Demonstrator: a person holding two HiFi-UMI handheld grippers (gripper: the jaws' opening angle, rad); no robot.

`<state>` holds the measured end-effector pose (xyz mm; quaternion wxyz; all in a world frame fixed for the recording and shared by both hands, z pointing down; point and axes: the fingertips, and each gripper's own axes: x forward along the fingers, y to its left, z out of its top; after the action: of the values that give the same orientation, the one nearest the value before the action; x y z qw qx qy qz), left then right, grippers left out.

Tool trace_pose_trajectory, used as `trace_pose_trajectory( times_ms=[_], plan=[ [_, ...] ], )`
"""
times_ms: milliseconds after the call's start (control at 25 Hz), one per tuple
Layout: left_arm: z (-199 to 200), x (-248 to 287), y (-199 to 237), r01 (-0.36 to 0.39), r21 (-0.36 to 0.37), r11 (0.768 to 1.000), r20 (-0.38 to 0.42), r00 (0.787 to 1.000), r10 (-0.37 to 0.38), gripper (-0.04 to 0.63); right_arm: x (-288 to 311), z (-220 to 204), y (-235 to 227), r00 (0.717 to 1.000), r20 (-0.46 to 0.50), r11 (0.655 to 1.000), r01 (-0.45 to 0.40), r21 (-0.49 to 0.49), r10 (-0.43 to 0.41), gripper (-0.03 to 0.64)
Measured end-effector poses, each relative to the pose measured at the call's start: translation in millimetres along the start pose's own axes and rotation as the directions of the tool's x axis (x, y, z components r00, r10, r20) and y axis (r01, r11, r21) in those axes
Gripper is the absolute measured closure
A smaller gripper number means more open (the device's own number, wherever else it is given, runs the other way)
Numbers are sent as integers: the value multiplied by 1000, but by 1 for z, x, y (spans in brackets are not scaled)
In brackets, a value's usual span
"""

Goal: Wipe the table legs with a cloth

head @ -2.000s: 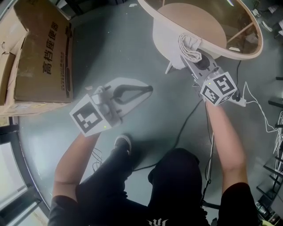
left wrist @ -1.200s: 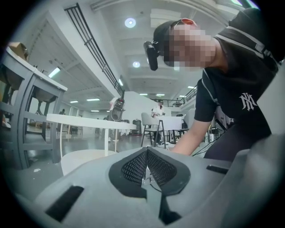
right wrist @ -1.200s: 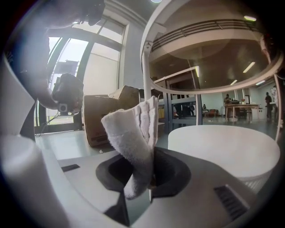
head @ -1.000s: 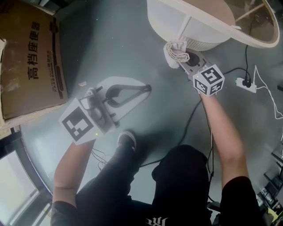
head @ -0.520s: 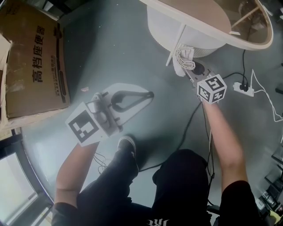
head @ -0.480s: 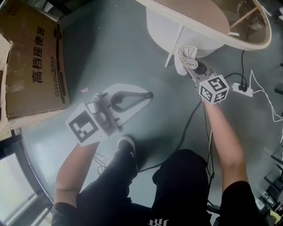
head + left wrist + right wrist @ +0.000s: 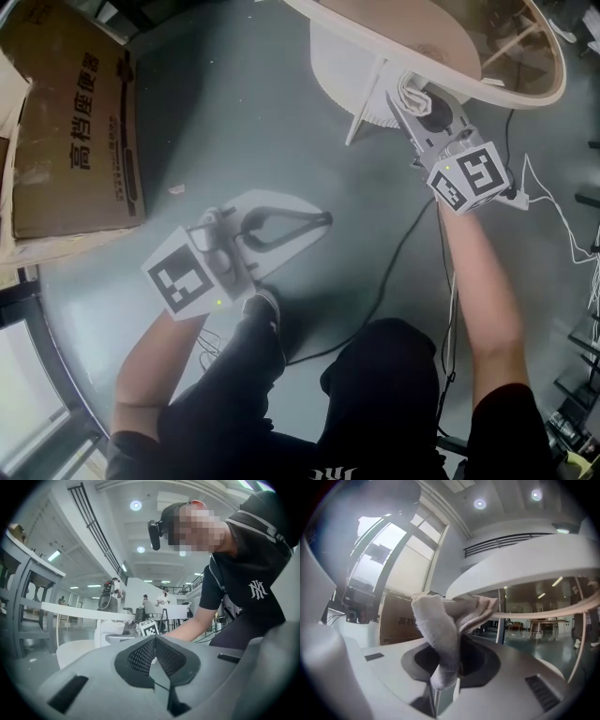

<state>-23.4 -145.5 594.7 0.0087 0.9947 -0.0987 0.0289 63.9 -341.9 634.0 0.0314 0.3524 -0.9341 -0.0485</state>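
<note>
The cloth [image 7: 409,89] is up high now, right under the rim of the round desk [image 7: 525,103], where half a second ago it sat low on the slanted white desk leg [image 7: 364,105], close to the floor. So that is one upward stroke along the leg, and by my reckoning it covers most of that leg's length on this side. Whether the cloth actually touches the leg at this instant I cannot tell from where I stand; it is just beside the top end. The right gripper [image 7: 419,108] is clamped on the cloth, jaws pinching a folded bunch of it with the loose end flopping forward, and the grip looks just as it did a moment ago. The left gripper [image 7: 322,218] hangs over the floor well apart from the desk, jaws together with nothing between them, and it has hardly shifted. The other legs look untouched from here, so I judge there is plenty left to do. As for containers, the cardboard box [image 7: 75,122] lies on the floor off to the left, well away from the action, and its contents are hidden.
</note>
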Motion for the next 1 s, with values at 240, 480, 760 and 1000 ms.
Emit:
trace_pose_trajectory(
  times_ms=[240, 480, 760, 1000],
  plan=[
    [-5, -3, 6, -5, -5, 1000, -7, 1000, 5, 589, 1, -20, 10, 998, -55, 998, -45, -39, 43, 528],
    [-21, 4, 19, 3, -20, 1000, -22, 1000, -4, 589, 7, -72, 16, 989, -134, 998, -56, 18, 58, 528],
    [-32, 14, 36, 20, -43, 999, -11, 1000, -21, 589, 12, -130, 22, 972, -227, 996, -48, 70, 63, 528],
    [-38, 19, 43, 48, -47, 998, -10, 999, -49, 589, 14, -178, 27, 953, -299, 991, -9, 134, 49, 529]
  ],
)
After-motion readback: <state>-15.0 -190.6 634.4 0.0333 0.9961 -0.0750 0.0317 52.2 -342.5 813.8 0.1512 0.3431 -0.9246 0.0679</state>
